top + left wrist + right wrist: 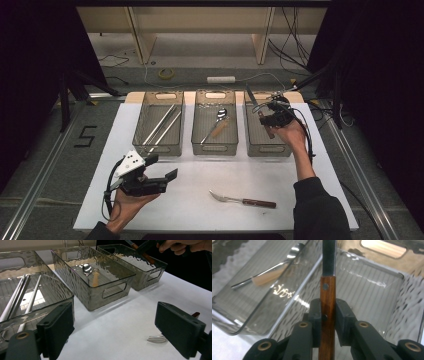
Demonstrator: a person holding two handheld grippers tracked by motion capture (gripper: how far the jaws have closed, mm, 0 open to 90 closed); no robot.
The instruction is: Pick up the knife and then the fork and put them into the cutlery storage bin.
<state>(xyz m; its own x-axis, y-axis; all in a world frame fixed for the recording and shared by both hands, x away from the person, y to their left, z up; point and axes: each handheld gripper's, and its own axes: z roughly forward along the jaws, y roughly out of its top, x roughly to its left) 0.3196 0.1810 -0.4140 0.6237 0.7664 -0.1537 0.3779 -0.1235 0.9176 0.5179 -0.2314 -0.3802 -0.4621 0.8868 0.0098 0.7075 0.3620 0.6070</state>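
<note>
Knife (327,302) is hanging over the bin (252,145) at two o'clock — right fingers (316,315) are clenching its slick wooden handle, stiff and light; left fingers (58,327) are gaping, empty.

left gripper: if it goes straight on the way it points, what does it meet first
Probably the middle bin, which lies ahead between the open left gripper fingers. Bare white table comes before it; depth is hard to judge.

Three bins (215,146), two chopsticks (161,125), one spoon (218,120), fork (242,200), knife (327,287).
</note>
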